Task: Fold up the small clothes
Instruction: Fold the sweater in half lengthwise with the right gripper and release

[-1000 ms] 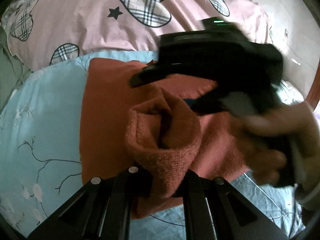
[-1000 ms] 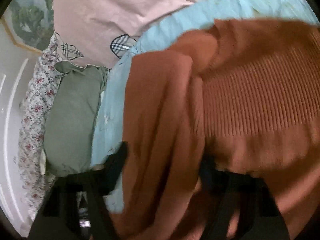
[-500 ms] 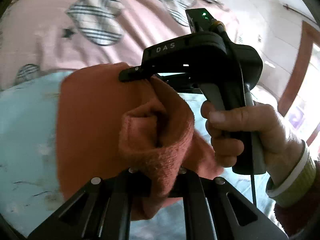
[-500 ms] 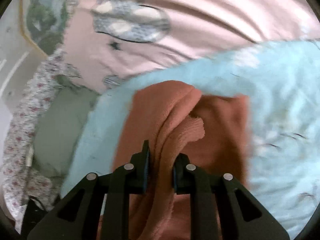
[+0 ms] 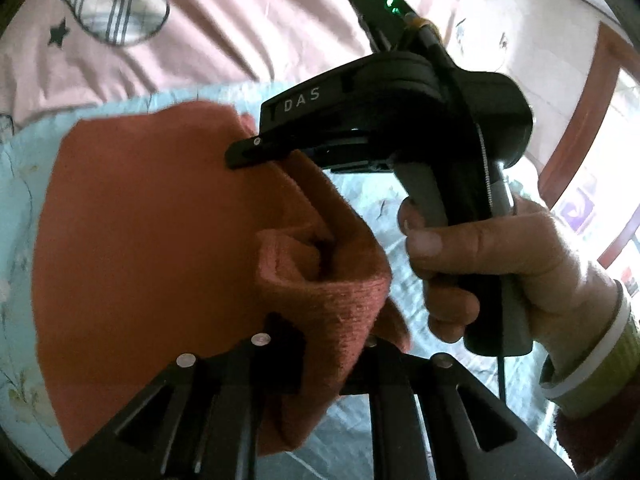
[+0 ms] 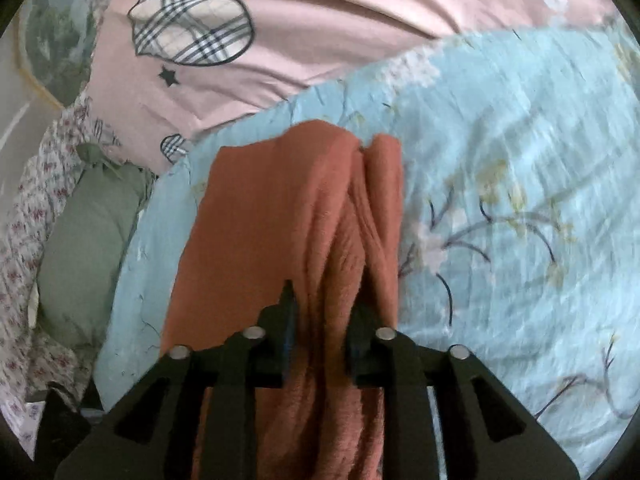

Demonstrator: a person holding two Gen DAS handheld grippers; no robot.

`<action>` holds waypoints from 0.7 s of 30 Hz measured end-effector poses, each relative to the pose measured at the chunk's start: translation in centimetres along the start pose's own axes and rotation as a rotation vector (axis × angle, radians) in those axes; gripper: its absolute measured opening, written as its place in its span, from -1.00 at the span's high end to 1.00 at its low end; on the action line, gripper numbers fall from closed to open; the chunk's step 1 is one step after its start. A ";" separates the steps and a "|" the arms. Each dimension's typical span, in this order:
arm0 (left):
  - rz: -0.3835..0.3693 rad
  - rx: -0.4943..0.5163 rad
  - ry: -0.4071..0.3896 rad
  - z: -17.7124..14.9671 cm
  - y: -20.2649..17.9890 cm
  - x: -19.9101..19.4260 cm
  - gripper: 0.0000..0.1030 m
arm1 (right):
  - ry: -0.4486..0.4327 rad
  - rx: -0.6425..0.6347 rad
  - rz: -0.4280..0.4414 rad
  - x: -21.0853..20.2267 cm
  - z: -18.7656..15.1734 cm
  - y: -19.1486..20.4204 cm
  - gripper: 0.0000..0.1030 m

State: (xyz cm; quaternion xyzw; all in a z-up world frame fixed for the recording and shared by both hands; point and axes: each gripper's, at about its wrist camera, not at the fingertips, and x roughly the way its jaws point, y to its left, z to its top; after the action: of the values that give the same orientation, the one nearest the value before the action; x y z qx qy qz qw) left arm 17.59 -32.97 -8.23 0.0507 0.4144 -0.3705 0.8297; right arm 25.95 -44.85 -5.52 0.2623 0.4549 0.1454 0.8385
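Note:
A rust-orange knit garment lies on a light blue floral quilt, with one edge lifted into a thick fold. My left gripper pinches the near end of that fold; its jaws are just starting to open, and the knit still fills the gap. My right gripper holds a bunched ridge of the same garment. Its jaws are opening, with fabric packed between the pads. In the left wrist view the right gripper, held by a hand, grips the fold's far end.
A pink duvet with plaid hearts lies beyond the quilt. A grey-green pillow and flowered cloth sit at the left. A wall and a wooden door frame stand at the right. Bare quilt spreads right of the garment.
Both grippers have carried the lifted fold sideways across the garment. The right gripper closed onto the fabric and now stands a little wider. More bare quilt shows to its right.

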 end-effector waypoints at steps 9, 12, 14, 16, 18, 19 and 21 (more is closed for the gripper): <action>-0.052 -0.044 -0.007 -2.8 3.5 -5.2 -0.19 | -0.093 0.043 -0.013 -4.5 -3.3 -0.4 -0.61; -0.004 -0.103 -0.037 -3.1 6.4 -7.4 -0.53 | -0.060 0.073 0.020 -4.3 -4.1 -0.9 -0.61; 0.022 -0.168 -0.042 -3.4 8.6 -8.3 -0.56 | -0.042 0.077 0.015 -3.9 -4.4 -1.1 -0.61; 0.046 -0.232 -0.029 -2.7 11.2 -8.2 -0.56 | -0.029 0.085 0.018 -3.6 -4.6 -1.2 -0.61; 0.049 -0.303 -0.013 -1.5 13.8 -7.4 -0.56 | -0.025 0.093 0.039 -3.4 -4.7 -1.2 -0.61; 0.039 -0.328 -0.012 -1.3 14.8 -7.1 -0.56 | -0.023 0.092 0.042 -3.3 -4.7 -1.1 -0.61; 0.027 -0.358 0.007 -0.8 16.3 -6.3 -0.56 | -0.018 0.087 0.043 -3.1 -4.6 -1.0 -0.61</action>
State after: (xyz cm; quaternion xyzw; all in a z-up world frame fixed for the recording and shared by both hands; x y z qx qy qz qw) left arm 25.31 -17.29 -7.80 -0.0911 0.4762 -0.2796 0.8287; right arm 20.41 -45.75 -5.97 0.3096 0.4476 0.1411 0.8270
